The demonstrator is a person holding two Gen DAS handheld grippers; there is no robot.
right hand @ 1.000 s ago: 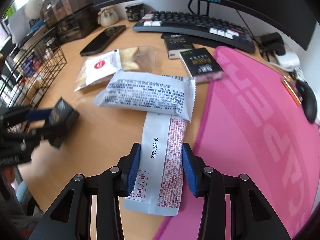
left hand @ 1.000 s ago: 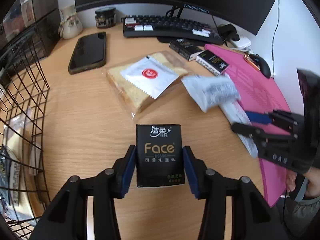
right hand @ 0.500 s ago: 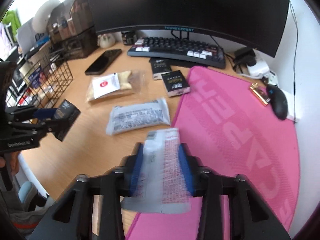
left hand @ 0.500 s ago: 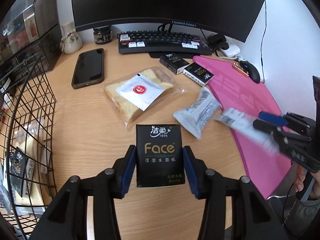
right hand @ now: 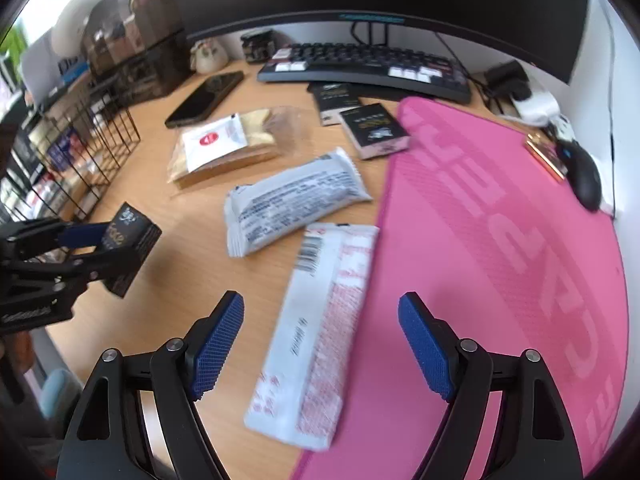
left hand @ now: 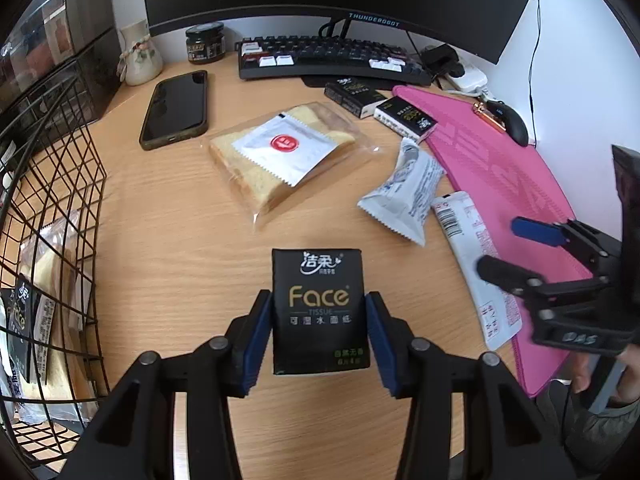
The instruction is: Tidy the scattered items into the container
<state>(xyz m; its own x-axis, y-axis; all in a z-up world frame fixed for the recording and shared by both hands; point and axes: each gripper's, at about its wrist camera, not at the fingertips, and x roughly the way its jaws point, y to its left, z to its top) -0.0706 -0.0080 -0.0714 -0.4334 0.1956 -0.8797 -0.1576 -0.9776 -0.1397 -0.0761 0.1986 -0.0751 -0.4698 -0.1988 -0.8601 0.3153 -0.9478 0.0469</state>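
My left gripper [left hand: 319, 322] is shut on a black Face tissue pack [left hand: 319, 309], held above the wooden desk; it also shows in the right wrist view [right hand: 128, 245]. My right gripper [right hand: 321, 345] is open and empty. A long white and red packet [right hand: 320, 328] lies between and below its fingers, on the edge of the pink mat [right hand: 500, 264]; it also shows in the left wrist view [left hand: 476, 264]. A white snack bar packet [right hand: 292, 204], a bagged bread slice with a white sachet [left hand: 284, 152] and two black boxes [left hand: 404, 118] lie on the desk. The black wire basket [left hand: 52, 220] stands at the left with several items inside.
A phone [left hand: 176, 110], a keyboard [left hand: 332, 58], a monitor, a dark jar [left hand: 206, 44] and a small vase [left hand: 140, 56] stand at the back. A mouse [right hand: 584, 176] lies at the pink mat's far right. Storage drawers stand behind the basket.
My right gripper has opened and let go of the long white and red packet, which now lies on the desk and mat edge. My left gripper still holds the tissue pack.
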